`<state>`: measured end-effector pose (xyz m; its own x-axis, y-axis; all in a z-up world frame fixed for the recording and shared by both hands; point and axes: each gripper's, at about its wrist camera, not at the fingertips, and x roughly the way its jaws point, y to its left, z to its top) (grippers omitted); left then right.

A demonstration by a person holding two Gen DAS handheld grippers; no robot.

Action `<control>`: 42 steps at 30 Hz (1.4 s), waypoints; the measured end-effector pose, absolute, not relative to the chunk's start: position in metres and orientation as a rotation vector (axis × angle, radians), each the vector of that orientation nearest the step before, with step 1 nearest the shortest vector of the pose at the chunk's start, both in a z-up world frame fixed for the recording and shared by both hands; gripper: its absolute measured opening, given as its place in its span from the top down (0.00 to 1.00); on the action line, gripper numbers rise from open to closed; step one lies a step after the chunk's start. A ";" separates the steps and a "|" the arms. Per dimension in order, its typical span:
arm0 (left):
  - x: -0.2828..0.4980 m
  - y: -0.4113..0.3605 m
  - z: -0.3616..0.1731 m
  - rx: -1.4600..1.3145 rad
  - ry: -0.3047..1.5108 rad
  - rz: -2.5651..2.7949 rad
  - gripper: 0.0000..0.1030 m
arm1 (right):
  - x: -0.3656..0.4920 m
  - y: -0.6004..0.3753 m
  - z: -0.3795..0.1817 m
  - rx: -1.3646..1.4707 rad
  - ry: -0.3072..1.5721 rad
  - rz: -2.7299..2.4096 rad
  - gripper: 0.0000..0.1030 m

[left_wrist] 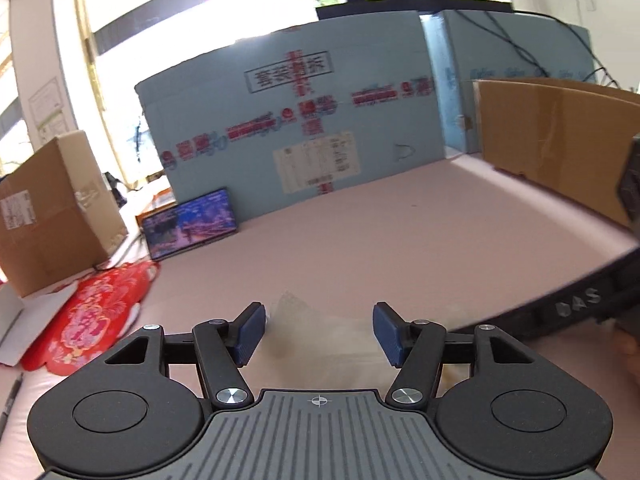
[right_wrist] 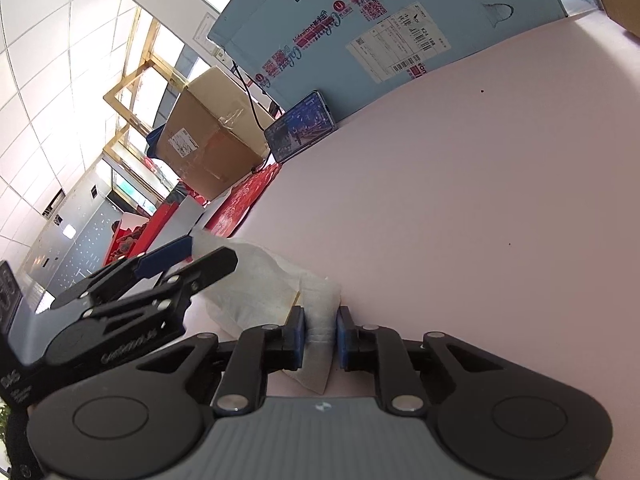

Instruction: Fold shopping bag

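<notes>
Surface: pink surface (right_wrist: 480, 208) backed by a blue carton (left_wrist: 304, 120), brown boxes to the sides.
Bag: white shopping bag (right_wrist: 256, 280) lies bunched at the near edge, partly gathered.
Right fingers: my right fingers (right_wrist: 320, 336) pinch a fold of the bag between the pads.
Left fingers: my left fingers (left_wrist: 318, 334) stand spread just above the thin fabric, gripping nothing.
Risk: slippery fabric could slide out of the right pinch, and the gathered layers would spring apart.
Risk: closing the left too shallow could catch one layer only and skew the crease.
</notes>
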<state>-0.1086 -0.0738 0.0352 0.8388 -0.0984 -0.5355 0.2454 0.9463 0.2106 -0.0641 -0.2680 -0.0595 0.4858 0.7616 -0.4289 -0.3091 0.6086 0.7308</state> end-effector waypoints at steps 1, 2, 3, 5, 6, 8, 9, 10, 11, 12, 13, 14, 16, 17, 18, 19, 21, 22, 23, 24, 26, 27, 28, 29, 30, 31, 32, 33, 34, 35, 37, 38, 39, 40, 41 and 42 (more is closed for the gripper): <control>-0.111 -0.081 0.033 0.293 0.549 -0.205 0.41 | -0.063 -0.270 -0.061 0.651 0.828 0.709 0.84; -0.113 -0.088 0.031 0.318 0.551 -0.219 0.41 | -0.062 -0.272 -0.062 0.669 0.832 0.711 0.85; -0.115 -0.096 0.028 0.343 0.553 -0.233 0.40 | -0.061 -0.274 -0.063 0.688 0.836 0.713 0.85; -0.122 -0.106 0.028 0.409 0.505 -0.193 0.39 | -0.059 -0.277 -0.065 0.724 0.841 0.717 0.85; -0.126 -0.110 0.029 0.443 0.477 -0.168 0.37 | -0.059 -0.278 -0.066 0.735 0.843 0.718 0.85; -0.131 -0.111 0.035 0.478 0.390 -0.060 0.29 | -0.058 -0.279 -0.067 0.745 0.844 0.719 0.85; -0.134 -0.110 0.038 0.488 0.354 -0.025 0.28 | -0.057 -0.278 -0.067 0.744 0.844 0.718 0.85; -0.135 -0.110 0.039 0.491 0.351 -0.035 0.28 | -0.057 -0.278 -0.067 0.745 0.845 0.718 0.85; -0.135 -0.111 0.039 0.493 0.362 -0.061 0.27 | -0.057 -0.278 -0.067 0.746 0.845 0.719 0.85; -0.135 -0.112 0.039 0.494 0.372 -0.087 0.26 | -0.056 -0.278 -0.067 0.747 0.846 0.719 0.85; -0.135 -0.113 0.039 0.495 0.383 -0.113 0.26 | -0.056 -0.279 -0.067 0.749 0.846 0.719 0.85; -0.133 -0.112 0.037 0.488 0.402 -0.126 0.26 | -0.056 -0.279 -0.068 0.752 0.847 0.719 0.85; -0.126 -0.111 0.031 0.464 0.448 -0.143 0.26 | -0.056 -0.279 -0.068 0.758 0.848 0.718 0.85; -0.123 -0.111 0.028 0.453 0.471 -0.151 0.26 | -0.055 -0.279 -0.068 0.761 0.848 0.718 0.85; -0.120 -0.110 0.025 0.441 0.494 -0.160 0.26 | -0.055 -0.279 -0.068 0.764 0.849 0.718 0.85; -0.116 -0.110 0.022 0.429 0.518 -0.168 0.26 | -0.055 -0.279 -0.069 0.767 0.849 0.718 0.85; -0.110 -0.109 0.016 0.406 0.564 -0.185 0.25 | -0.054 -0.279 -0.069 0.771 0.850 0.716 0.86; -0.107 -0.108 0.013 0.394 0.586 -0.193 0.25 | -0.054 -0.279 -0.069 0.770 0.850 0.715 0.86; -0.103 -0.108 0.010 0.381 0.609 -0.202 0.25 | -0.054 -0.278 -0.069 0.769 0.850 0.713 0.86; -0.102 -0.100 0.012 0.325 0.627 -0.217 0.28 | -0.054 -0.279 -0.069 0.771 0.850 0.713 0.86; -0.102 -0.089 0.013 0.249 0.640 -0.227 0.29 | -0.054 -0.279 -0.069 0.775 0.850 0.715 0.86; -0.102 -0.084 0.014 0.217 0.645 -0.229 0.29 | -0.054 -0.279 -0.069 0.775 0.850 0.715 0.86; -0.102 -0.083 0.013 0.210 0.646 -0.229 0.29 | -0.054 -0.279 -0.069 0.774 0.850 0.714 0.86; -0.102 -0.083 0.012 0.213 0.644 -0.227 0.29 | -0.054 -0.279 -0.069 0.773 0.850 0.712 0.86; -0.103 -0.083 0.013 0.211 0.640 -0.230 0.29 | -0.054 -0.280 -0.069 0.776 0.850 0.711 0.86; -0.104 -0.083 0.014 0.212 0.635 -0.236 0.29 | -0.054 -0.280 -0.070 0.779 0.850 0.710 0.86; -0.106 -0.084 0.015 0.214 0.629 -0.244 0.29 | -0.054 -0.280 -0.070 0.782 0.850 0.709 0.87; -0.107 -0.084 0.016 0.220 0.623 -0.249 0.29 | -0.054 -0.280 -0.070 0.784 0.850 0.710 0.87; -0.107 -0.085 0.015 0.232 0.623 -0.246 0.29 | -0.054 -0.280 -0.070 0.784 0.850 0.709 0.87; -0.106 -0.087 0.013 0.247 0.624 -0.241 0.29 | -0.054 -0.280 -0.070 0.783 0.851 0.708 0.87; -0.104 -0.088 0.011 0.261 0.626 -0.236 0.29 | -0.054 -0.280 -0.070 0.788 0.852 0.705 0.87; -0.103 -0.087 0.011 0.254 0.626 -0.240 0.29 | -0.054 -0.281 -0.070 0.790 0.852 0.704 0.88; -0.104 -0.086 0.013 0.247 0.622 -0.248 0.29 | -0.054 -0.281 -0.071 0.792 0.852 0.703 0.88; -0.105 -0.085 0.015 0.240 0.616 -0.258 0.32 | -0.053 -0.281 -0.071 0.797 0.852 0.705 0.88; -0.107 -0.083 0.017 0.232 0.611 -0.268 0.32 | -0.053 -0.282 -0.071 0.801 0.854 0.707 0.88; -0.108 -0.082 0.020 0.226 0.601 -0.280 0.32 | -0.053 -0.282 -0.071 0.802 0.856 0.708 0.87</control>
